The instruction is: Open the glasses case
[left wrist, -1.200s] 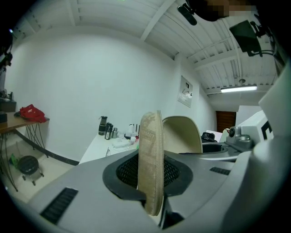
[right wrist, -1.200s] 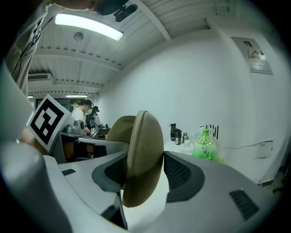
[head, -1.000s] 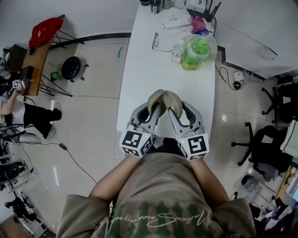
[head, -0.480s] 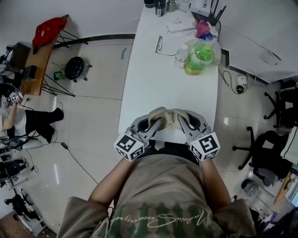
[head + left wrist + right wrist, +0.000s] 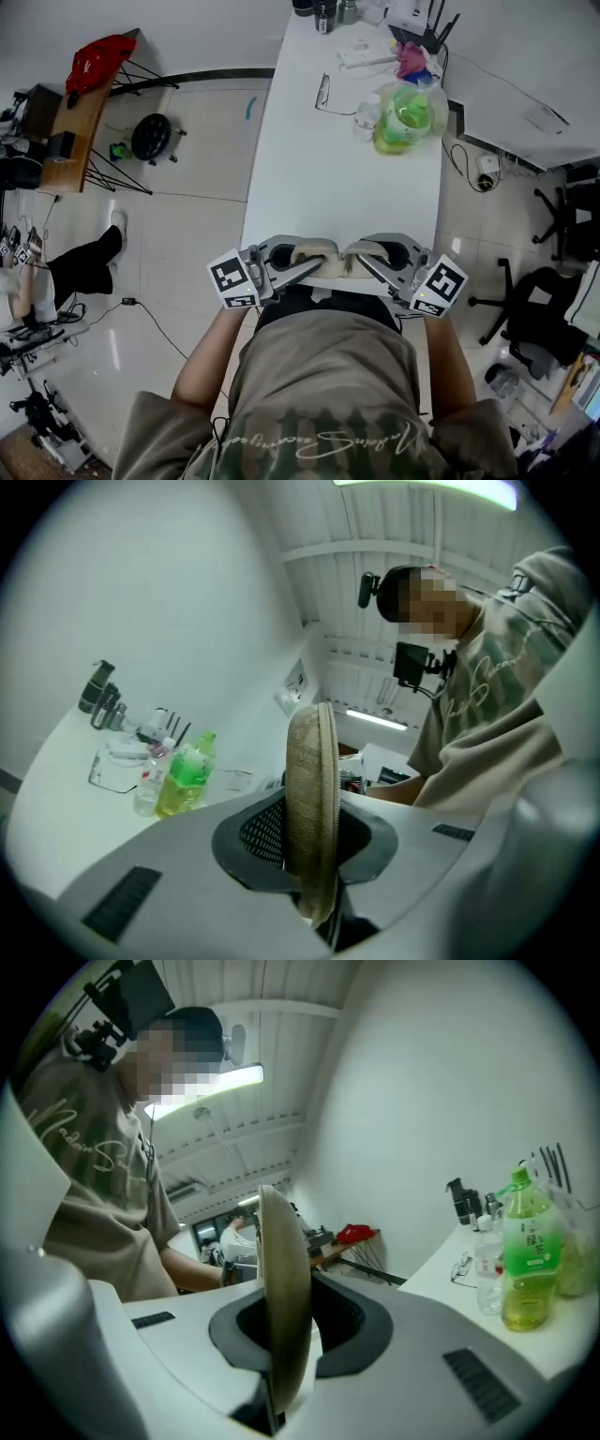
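At the near end of the bench (image 5: 337,169), you are holding the case (image 5: 319,250) open. Your left hand-held gripper (image 5: 312,263) is pinching one half; your right hand-held gripper (image 5: 362,263), jaws just closing, is pinching the other.

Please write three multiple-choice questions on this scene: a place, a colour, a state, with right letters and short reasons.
1. Where on the table is the green bottle? A near edge; B far half, right side; C far left corner.
2. The glasses case is: A blue; B black; C tan.
3. The left gripper is: A open, empty; B shut on the case; C shut on nothing.
1 B, seen in the head view. 2 C, tan in every view. 3 B, its view shows the case's edge pinched.
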{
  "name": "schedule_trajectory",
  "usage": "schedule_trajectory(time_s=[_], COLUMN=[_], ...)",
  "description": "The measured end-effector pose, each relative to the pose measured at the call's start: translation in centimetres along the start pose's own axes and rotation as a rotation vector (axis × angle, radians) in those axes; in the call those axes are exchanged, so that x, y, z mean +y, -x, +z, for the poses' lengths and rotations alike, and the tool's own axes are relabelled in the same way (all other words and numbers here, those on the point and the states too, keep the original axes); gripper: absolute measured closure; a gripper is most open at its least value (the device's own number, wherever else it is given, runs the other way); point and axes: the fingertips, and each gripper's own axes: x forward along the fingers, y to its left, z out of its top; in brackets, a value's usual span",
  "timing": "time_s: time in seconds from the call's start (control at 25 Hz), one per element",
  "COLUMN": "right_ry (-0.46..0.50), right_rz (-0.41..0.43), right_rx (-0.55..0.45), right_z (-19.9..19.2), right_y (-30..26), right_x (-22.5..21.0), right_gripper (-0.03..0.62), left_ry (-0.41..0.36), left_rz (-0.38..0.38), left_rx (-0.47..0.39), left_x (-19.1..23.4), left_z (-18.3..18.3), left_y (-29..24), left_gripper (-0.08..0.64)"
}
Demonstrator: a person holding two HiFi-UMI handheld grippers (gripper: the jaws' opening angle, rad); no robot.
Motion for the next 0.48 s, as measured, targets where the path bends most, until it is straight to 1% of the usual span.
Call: schedule_trajectory(time_s=[0.08,0.24,0.4,0.48], right_ry=[-0.005,0.0,0.018,0.015], right_rz=[0.073,0.199,0.339,0.391], right_rx=[-0.019,-0.054,-0.077,-0.093], right_z=[0.5,1.5,2.4,3.0], right_y=[-0.2,-0.7,-0.6,-0.5], right_x=[1.0,2.7,4.8,5.4], right_gripper=[0.538,0.538,0.538,0.538], left_ry=[-0.013,-0.021,-0.027,-0.022], left_rz=[-0.08,-0.208,-0.346,-0.411], left_rx=[-0.004,-0.022,-0.019,-0.019], left_x=[-0.9,-2.4,-4.3,-5.1], left_z=[0.6,1.8,2.3,2.5], left_y=[0.1,0.4,0.4,0.4], left_gripper=[0.502,0.503,0.505,0.505])
